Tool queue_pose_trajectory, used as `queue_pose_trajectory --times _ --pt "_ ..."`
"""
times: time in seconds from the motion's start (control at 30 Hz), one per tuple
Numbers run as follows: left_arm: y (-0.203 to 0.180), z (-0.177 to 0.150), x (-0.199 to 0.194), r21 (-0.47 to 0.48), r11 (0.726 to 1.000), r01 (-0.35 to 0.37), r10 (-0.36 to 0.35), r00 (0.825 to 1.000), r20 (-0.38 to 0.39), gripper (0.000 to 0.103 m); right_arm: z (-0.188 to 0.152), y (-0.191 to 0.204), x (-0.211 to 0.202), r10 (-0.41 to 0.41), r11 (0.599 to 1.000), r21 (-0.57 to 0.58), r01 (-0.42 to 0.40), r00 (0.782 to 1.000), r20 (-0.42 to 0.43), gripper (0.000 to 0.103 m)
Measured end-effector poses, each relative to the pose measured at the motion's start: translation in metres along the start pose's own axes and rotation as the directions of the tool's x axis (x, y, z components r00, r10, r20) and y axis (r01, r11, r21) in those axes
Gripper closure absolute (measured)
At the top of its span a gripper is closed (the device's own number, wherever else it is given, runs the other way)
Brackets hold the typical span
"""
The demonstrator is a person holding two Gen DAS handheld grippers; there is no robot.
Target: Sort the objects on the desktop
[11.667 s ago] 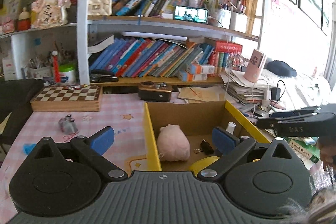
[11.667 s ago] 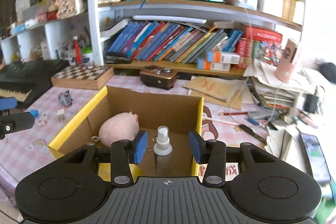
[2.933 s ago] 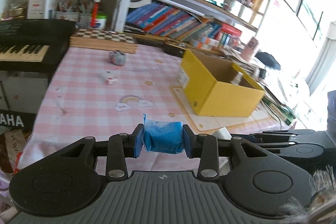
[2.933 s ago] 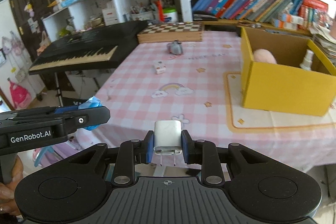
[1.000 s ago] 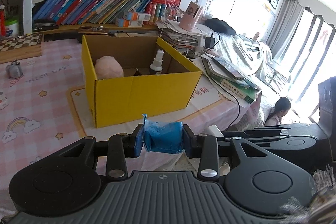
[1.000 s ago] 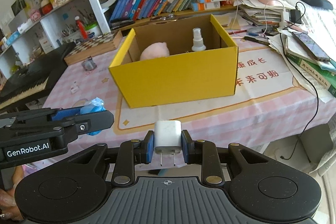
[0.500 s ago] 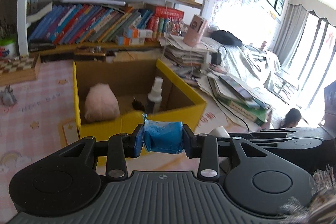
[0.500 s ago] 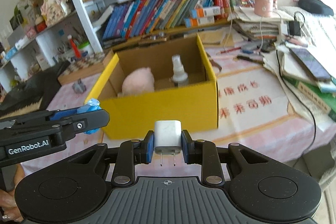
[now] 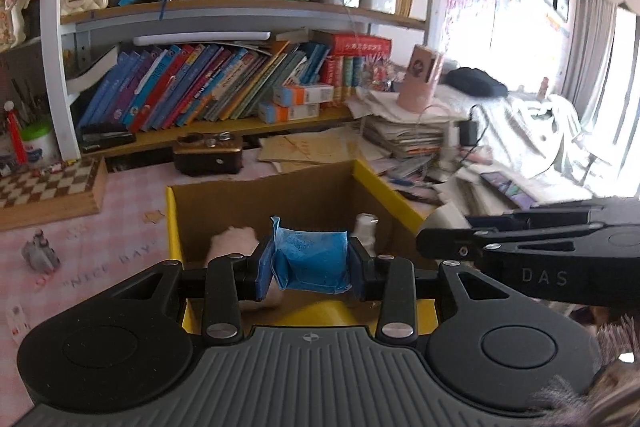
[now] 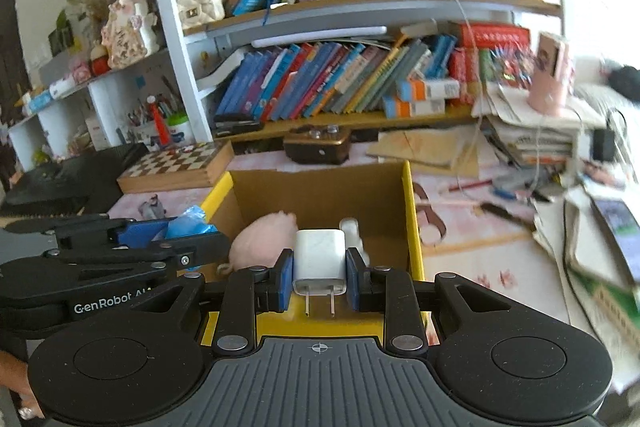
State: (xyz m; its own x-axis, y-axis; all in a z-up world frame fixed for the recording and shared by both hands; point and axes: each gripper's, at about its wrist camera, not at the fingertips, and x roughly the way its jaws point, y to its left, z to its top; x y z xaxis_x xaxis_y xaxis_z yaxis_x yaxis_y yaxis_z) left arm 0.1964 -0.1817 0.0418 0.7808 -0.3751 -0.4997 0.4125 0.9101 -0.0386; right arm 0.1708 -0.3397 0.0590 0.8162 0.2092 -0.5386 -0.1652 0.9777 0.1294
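My left gripper (image 9: 310, 263) is shut on a blue packet (image 9: 312, 259) and holds it above the near edge of the open yellow cardboard box (image 9: 174, 223). My right gripper (image 10: 320, 277) is shut on a white plug adapter (image 10: 320, 259), prongs pointing down, also above the box's near edge (image 10: 412, 219). Inside the box lie a pink plush toy (image 10: 264, 239) and a small white spray bottle (image 9: 366, 227), both partly hidden by the held items. The left gripper shows at the left of the right wrist view (image 10: 188, 231).
A checkered chess box (image 9: 44, 189) and a small grey figurine (image 9: 38, 253) sit on the pink checked tablecloth left of the box. A brown case (image 9: 208, 155) stands behind it. Stacked papers, cables and a phone (image 10: 616, 223) crowd the right. Bookshelves fill the back.
Both grippers have moved forward and up to the box, from facing its yellow front wall to being over its near edge, looking inside. Each keeps its item.
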Motion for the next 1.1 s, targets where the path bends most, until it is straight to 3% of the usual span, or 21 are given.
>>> queue_pose_trajectory --times 0.2,0.6,0.9,1.1 --pt "0.012 0.009 0.038 0.084 0.994 -0.071 0.074 0.996 -0.041 0.068 0.006 0.001 0.040 0.001 0.993 -0.117 -0.008 0.999 -0.053 0.077" --pt "0.016 -0.021 0.084 0.144 0.986 -0.080 0.106 0.976 -0.188 0.068 -0.014 0.007 0.098 -0.011 0.956 -0.289 -0.053 0.977 -0.215 0.077" --pt "0.011 -0.020 0.091 0.199 0.977 -0.074 0.115 0.972 -0.204 0.067 -0.012 -0.001 0.126 0.049 0.961 -0.238 -0.139 0.936 -0.349 0.077" --pt "0.009 -0.020 0.093 0.199 0.977 -0.079 0.120 0.972 -0.200 0.063 -0.012 -0.002 0.127 0.050 0.962 -0.232 -0.144 0.929 -0.367 0.077"
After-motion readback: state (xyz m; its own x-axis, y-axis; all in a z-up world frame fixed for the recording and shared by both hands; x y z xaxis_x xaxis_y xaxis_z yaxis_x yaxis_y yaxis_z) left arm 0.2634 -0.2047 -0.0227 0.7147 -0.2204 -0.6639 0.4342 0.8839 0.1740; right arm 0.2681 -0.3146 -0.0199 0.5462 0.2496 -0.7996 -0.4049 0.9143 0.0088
